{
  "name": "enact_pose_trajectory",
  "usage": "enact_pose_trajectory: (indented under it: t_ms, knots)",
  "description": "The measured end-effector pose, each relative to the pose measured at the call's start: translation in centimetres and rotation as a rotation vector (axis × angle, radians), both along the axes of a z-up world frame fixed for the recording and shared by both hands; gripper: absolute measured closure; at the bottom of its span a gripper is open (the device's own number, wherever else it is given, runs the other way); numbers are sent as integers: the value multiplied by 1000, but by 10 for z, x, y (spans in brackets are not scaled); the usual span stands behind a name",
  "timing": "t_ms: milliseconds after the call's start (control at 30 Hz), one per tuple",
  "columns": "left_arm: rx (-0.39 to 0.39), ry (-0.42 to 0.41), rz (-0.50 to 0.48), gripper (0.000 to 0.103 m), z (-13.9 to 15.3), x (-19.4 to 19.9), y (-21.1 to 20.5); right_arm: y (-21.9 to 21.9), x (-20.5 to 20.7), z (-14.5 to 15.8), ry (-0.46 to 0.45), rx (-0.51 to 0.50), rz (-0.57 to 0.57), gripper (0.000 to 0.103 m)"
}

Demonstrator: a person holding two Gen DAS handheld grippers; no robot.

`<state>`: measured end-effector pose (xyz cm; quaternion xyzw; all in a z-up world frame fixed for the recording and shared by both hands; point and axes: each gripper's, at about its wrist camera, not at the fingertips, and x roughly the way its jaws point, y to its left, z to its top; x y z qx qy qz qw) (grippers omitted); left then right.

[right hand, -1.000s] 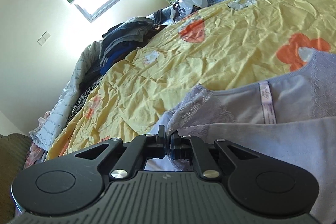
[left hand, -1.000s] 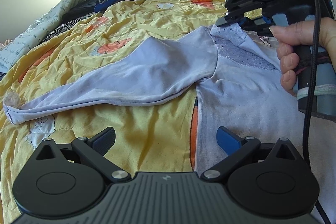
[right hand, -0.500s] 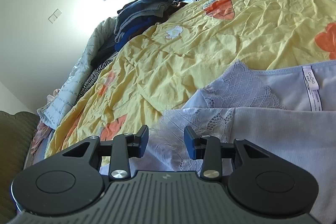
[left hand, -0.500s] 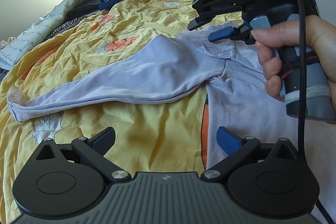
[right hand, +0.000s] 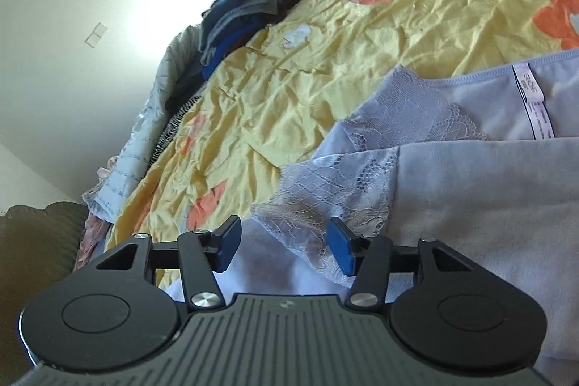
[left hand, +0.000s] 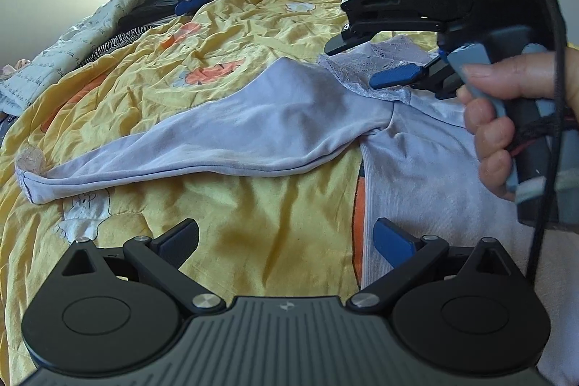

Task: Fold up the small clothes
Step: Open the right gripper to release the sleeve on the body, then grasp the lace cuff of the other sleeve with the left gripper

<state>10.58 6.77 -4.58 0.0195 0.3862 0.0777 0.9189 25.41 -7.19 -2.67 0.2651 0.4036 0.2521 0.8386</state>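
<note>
Centrally, a pale lilac garment [left hand: 275, 129] was seen spread on the yellow flowered bedcover [left hand: 231, 24] of a bed, one sleeve folded across toward the lace-trimmed neckline [right hand: 365, 183]. The right hand-held gripper [right hand: 286, 245] was held just above the lace edge, its jaws opening, the lace lying below and between the blue pads [right hand: 342, 250] without being pressed. The left hand-held gripper [left hand: 286, 241] was held open over the bedcover beside the garment's side seam, nothing being gripped.
</note>
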Motion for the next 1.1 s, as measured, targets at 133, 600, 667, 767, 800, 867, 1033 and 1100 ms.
enact_pose_trajectory:
  t_ms: [133,600,667,767,800,867,1033,1100]
  knots:
    - [-17,-1,18,0,1,0,3,-1,0,-8,31,-21,14,41]
    - [-137,-44,188,0,23,-23,86,52,-58,38,-288,-252,213,40]
    - [-142,-59,254,0,28,-29,113,67,-67,38,-320,-293,252,40]
    - [-157,-79,364,0,32,-37,156,90,-81,36,-376,-357,324,40]
    - [-171,-81,401,0,33,-39,170,98,-87,34,-396,-380,352,40]
    - [-237,-88,472,0,35,-44,201,118,-98,31,-444,-426,418,40]
    - [-458,-122,572,0,38,-52,253,169,-131,22,-590,-527,604,40]
    - [-517,-119,573,0,37,-49,264,191,-143,18,-657,-568,659,40]
